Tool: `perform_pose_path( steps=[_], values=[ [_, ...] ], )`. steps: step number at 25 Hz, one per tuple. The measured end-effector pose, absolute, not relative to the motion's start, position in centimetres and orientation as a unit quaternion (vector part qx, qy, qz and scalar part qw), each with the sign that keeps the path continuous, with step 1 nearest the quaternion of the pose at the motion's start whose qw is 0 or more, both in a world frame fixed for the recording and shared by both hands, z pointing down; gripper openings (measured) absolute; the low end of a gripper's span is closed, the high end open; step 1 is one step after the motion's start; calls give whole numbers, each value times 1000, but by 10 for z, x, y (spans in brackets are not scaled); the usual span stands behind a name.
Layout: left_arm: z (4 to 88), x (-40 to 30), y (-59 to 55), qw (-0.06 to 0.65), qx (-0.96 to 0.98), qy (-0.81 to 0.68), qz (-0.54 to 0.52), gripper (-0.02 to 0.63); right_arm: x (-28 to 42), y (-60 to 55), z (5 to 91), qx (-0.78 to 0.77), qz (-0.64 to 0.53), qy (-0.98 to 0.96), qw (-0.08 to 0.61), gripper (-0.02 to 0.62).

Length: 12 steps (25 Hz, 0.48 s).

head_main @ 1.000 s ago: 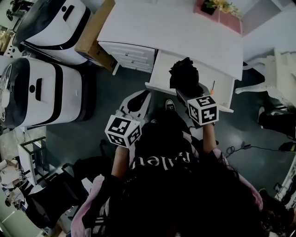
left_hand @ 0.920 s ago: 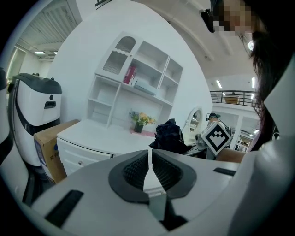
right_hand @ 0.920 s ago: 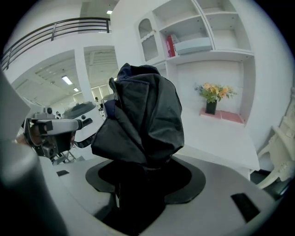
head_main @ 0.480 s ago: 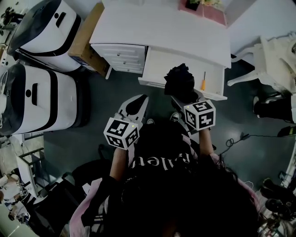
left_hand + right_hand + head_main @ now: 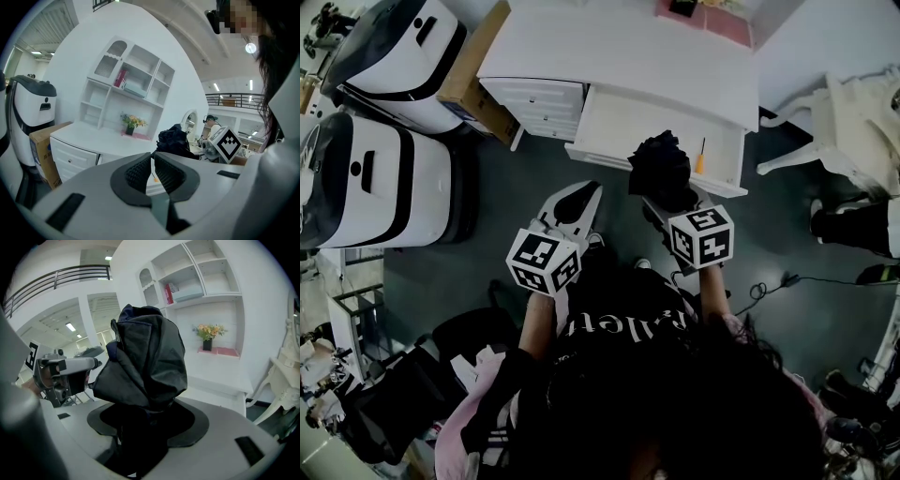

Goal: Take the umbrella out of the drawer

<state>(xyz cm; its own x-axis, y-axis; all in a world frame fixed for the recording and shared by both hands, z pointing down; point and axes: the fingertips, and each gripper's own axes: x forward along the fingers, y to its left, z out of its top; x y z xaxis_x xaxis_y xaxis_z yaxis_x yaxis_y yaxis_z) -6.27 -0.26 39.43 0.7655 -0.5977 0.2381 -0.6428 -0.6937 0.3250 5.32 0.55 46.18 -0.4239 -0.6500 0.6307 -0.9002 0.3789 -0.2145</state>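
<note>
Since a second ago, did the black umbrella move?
Yes. The umbrella, held in the right gripper, has come back toward the person. It was over the open drawer; now it hangs across the drawer's front edge.

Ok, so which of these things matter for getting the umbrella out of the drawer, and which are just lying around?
Part of the job:
umbrella
drawer
right gripper, clamped on the umbrella

Just lying about:
orange-handled tool in the drawer
cardboard box
flower pot
white chair
</note>
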Motion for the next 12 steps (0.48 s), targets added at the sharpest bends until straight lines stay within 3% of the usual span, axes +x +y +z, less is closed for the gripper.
perform_pose_path(
  steps=[12],
  values=[
    [397, 15, 77, 201, 917, -339, 63, 31, 113, 94, 465, 471, 285, -806, 220, 272]
  ],
)
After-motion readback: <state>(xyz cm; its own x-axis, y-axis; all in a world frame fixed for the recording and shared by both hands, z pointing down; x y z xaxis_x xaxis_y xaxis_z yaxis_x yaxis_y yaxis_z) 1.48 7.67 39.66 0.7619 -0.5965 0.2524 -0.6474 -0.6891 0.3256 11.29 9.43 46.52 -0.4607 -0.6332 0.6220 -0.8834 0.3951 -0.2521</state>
